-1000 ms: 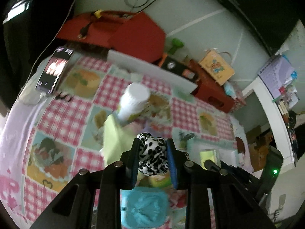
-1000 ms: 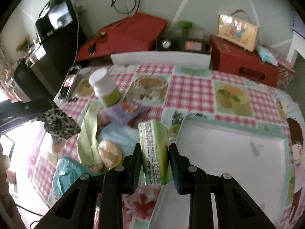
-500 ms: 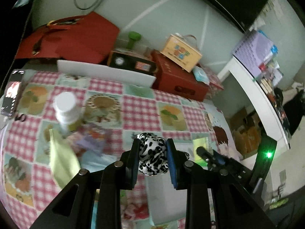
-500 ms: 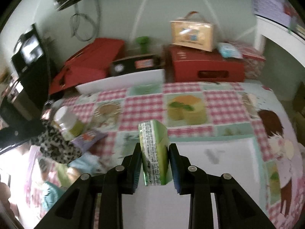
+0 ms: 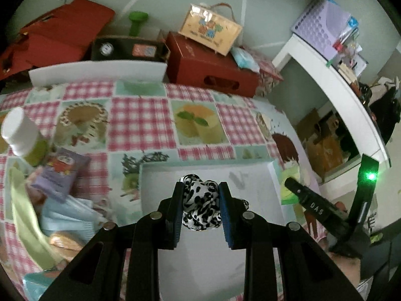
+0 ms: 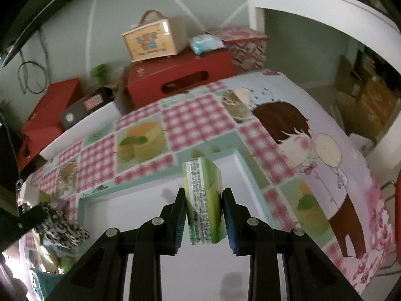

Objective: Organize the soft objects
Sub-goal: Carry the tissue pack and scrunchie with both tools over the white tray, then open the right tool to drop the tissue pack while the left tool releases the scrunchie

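My left gripper [image 5: 200, 192] is shut on a black-and-white spotted scrunchie [image 5: 200, 207], held above the white tray [image 5: 155, 188]. In the right wrist view that scrunchie [image 6: 61, 228] hangs at the far left, over the tray's left edge. My right gripper [image 6: 203, 200] is shut on a green tissue pack [image 6: 203, 200], upright between the pads, above the same white tray [image 6: 140, 200] near its far right corner. The right gripper's body [image 5: 315, 208] shows at the right of the left wrist view.
A pile lies left of the tray: a white-capped bottle [image 5: 22, 135], a purple packet [image 5: 60, 173], light blue cloth [image 5: 67, 215] and a yellow-green cloth [image 5: 22, 213]. Red boxes [image 5: 208, 67] and a white shelf [image 5: 333, 85] stand beyond the checked tablecloth [image 5: 140, 123].
Both grippers have swung to the right, from over the pile to above the white tray, each still holding its item. Both wrists have rolled.
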The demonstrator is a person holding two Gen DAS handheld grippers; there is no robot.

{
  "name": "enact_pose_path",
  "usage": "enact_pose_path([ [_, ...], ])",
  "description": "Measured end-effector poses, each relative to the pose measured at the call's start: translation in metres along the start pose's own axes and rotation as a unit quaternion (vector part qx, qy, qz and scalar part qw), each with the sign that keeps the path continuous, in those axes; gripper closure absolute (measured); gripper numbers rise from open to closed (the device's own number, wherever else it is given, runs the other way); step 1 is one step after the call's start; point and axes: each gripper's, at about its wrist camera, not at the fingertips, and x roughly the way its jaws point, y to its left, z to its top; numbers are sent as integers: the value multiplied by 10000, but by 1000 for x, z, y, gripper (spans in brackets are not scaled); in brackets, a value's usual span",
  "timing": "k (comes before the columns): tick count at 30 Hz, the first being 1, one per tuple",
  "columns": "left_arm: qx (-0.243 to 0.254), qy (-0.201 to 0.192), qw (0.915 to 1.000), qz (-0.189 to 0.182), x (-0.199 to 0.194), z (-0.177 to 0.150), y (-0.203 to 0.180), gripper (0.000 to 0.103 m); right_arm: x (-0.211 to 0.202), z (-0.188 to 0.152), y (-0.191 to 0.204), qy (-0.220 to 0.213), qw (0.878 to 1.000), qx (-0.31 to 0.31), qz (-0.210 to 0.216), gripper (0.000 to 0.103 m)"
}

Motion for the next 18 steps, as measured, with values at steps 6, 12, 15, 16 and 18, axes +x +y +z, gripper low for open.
enact_pose_path([
  [6, 96, 239, 9997, 25, 34, -9, -6, 75, 19, -2, -7, 150, 9997, -81, -201, 73],
  [12, 161, 366, 9992, 28, 53, -17, -7, 75, 33, -4, -7, 234, 9992, -158, -275, 73],
  [15, 193, 427, 9988, 115, 58, -20, -6, 75, 34, -6, -4, 277, 9990, -207, -277, 73],
  [16, 198, 434, 9988, 129, 59, -20, -6, 75, 34, -6, -4, 280, 9990, -221, -280, 73],
  [18, 203, 437, 9987, 176, 60, -20, -6, 73, 34, -7, -3, 306, 9989, -221, -268, 72],
])
